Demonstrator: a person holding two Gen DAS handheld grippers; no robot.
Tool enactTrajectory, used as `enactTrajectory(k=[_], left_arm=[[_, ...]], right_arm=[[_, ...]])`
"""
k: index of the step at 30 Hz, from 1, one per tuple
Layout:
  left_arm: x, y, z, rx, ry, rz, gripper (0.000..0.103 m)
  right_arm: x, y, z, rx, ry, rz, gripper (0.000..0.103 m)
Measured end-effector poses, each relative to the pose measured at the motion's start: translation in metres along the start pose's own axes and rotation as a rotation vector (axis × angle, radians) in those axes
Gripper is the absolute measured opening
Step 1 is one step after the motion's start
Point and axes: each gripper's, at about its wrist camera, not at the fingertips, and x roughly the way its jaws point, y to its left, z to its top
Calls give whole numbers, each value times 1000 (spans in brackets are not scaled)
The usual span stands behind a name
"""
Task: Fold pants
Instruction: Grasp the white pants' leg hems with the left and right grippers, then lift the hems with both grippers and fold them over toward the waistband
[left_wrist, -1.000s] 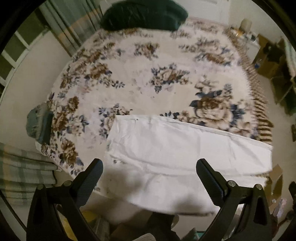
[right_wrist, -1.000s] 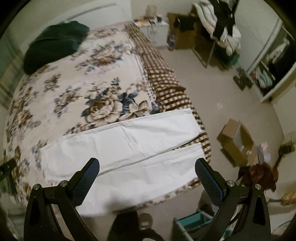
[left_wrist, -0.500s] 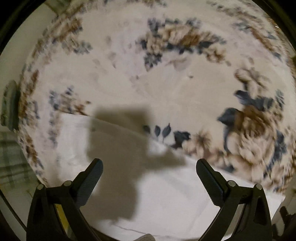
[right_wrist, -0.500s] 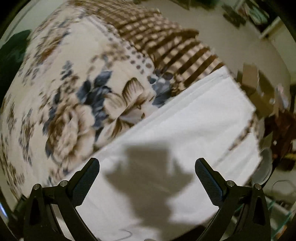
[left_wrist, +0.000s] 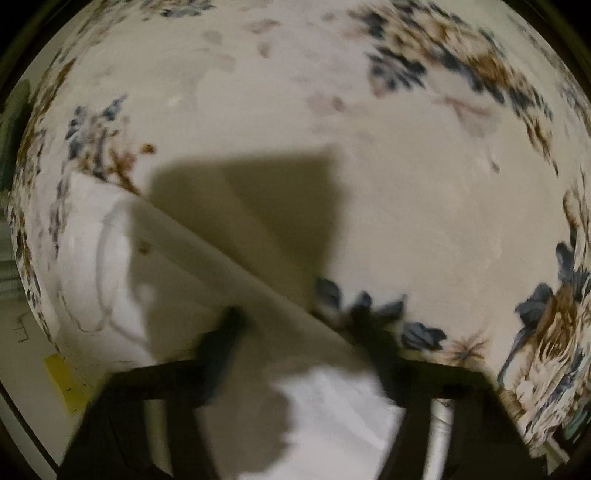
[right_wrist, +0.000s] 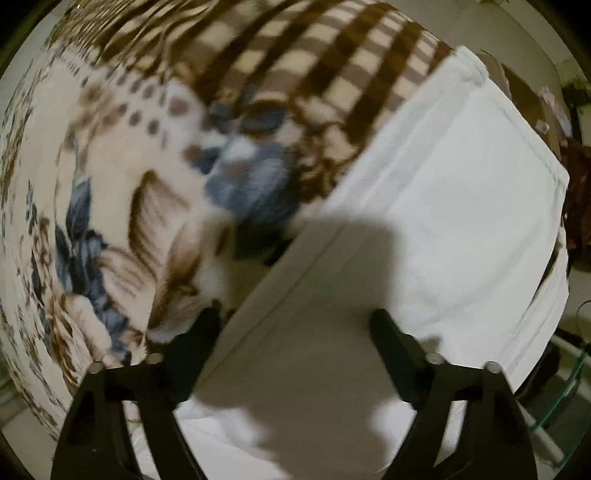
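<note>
White pants (left_wrist: 122, 258) lie flat on a floral blanket (left_wrist: 406, 166). In the left wrist view my left gripper (left_wrist: 299, 317) is low over the far edge of the waist end; its blurred fingers straddle that edge with a gap between them. In the right wrist view the pants (right_wrist: 461, 203) run to the leg hems at the right. My right gripper (right_wrist: 295, 317) is open, low over the far edge of the leg, its left finger by the blanket (right_wrist: 110, 221) and its right finger over the cloth.
A brown checked bedspread (right_wrist: 332, 66) lies beyond the leg hems. The bed's edge and the floor with clutter show at the right of the right wrist view (right_wrist: 576, 369). The floor also shows at the lower left of the left wrist view (left_wrist: 22, 350).
Both grippers have dropped from high above the bed to just over the pants' far edge. The left gripper's fingers have narrowed. The pants have not moved.
</note>
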Motion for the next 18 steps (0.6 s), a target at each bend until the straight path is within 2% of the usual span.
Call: enactTrajectory(k=[1,3,4,5,11,16,17,18], left_arm=[[-2,5,-2,-9,-10,0,25],[-7,15,-6,-22,-34,-25,17],[-12,18,-9,-20,-45,-40,9],[-18,22,-14,-16,-66,-64,7],[-85,61,-61,-36,-191,-182,5],[-125,110,-109,-49,-245,-254,4],[-135,129,-131,-50,-254,-264,4],[-136,135,-140,-52,-259,-270,3]], right_arm=[[1,-3,1,8,-9,12,68],[1,-8,2,22,-24,46,34],[1,-9,1,26,-23,78,25],[0,-9,1,28,-15,99,10],[-27,-11,-8,-25,-47,169,5],[-71,-47,-45,-72,-45,227,5],[-81,-57,-56,-84,-47,234,5],[-89,-65,-61,-96,-47,240,5]])
